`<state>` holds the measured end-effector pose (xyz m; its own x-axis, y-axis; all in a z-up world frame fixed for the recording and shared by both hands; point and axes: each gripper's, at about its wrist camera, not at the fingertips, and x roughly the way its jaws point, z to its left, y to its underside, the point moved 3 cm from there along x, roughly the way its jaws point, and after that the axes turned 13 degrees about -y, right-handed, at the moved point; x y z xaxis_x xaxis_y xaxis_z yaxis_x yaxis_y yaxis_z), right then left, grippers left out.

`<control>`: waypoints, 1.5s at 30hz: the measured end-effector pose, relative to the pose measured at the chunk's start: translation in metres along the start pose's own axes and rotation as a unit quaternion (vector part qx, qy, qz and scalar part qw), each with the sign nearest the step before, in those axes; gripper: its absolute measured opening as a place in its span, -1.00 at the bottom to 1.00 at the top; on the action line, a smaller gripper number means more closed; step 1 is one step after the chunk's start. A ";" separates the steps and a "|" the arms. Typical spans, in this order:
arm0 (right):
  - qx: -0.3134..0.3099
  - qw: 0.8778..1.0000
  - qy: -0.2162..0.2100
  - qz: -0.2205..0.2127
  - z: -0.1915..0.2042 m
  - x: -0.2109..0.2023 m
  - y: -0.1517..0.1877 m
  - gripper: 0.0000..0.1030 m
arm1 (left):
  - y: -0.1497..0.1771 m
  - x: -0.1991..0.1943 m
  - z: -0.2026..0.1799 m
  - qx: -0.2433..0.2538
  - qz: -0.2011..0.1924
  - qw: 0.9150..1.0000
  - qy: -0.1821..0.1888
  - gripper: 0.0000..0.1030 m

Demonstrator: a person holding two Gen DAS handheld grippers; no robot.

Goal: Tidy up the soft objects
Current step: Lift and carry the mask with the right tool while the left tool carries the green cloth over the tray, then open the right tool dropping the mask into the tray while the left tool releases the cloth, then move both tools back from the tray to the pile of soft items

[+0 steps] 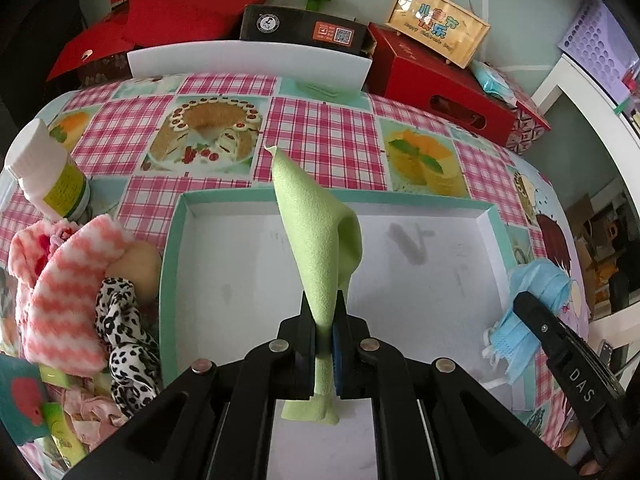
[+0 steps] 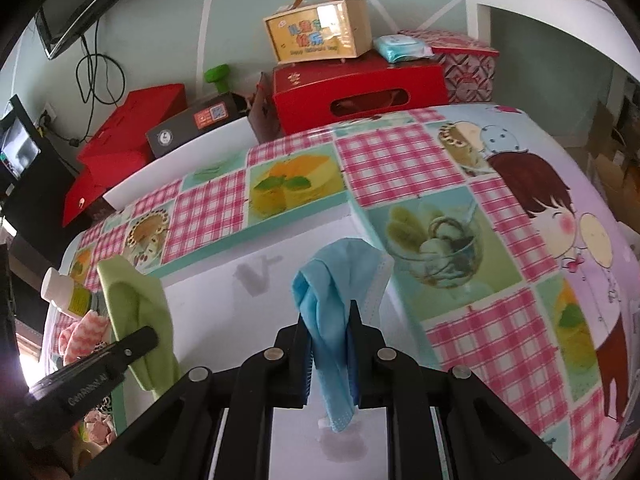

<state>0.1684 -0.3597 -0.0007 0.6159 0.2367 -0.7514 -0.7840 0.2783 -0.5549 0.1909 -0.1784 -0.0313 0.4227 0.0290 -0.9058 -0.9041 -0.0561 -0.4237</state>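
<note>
Grippers are hanging over the white tray [image 1: 496, 216], left gripper [image 1: 324, 320] pinching a green cloth [image 1: 316, 232], right gripper [image 2: 330, 320] pinching a blue mask [image 2: 336, 280].

Both wrist cams sit close behind their own fingers, tilted steeply down over the white tray [image 1: 492, 216], left view facing the back wall from the tray's left-centre, right view from its right side, sharing tray, checked tablecloth [image 2: 384, 160] and the red boxes [image 2: 360, 92] behind.
</note>
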 end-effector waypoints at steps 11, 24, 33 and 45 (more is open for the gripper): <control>-0.047 0.999 0.014 0.014 0.026 0.004 0.002 -0.39 | 0.002 -0.008 0.004 0.011 0.000 1.000 -0.001 -0.43; -0.073 0.996 0.043 0.003 0.034 -0.007 0.001 0.50 | -0.004 -0.018 0.031 -0.017 -0.010 0.999 -0.032 0.43; -0.087 0.993 0.081 0.012 0.034 -0.002 0.003 0.87 | -0.008 -0.015 0.051 -0.043 -0.028 0.996 -0.076 0.88; -0.072 0.993 0.097 0.019 0.026 -0.003 0.003 0.88 | -0.010 -0.020 0.062 -0.062 -0.041 0.993 -0.088 0.89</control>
<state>0.1662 -0.3357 0.0096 0.5708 0.0571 -0.8191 -0.8175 0.1330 -0.5604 0.1879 -0.1162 -0.0087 0.4671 0.2117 -0.8585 -0.8477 -0.1689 -0.5029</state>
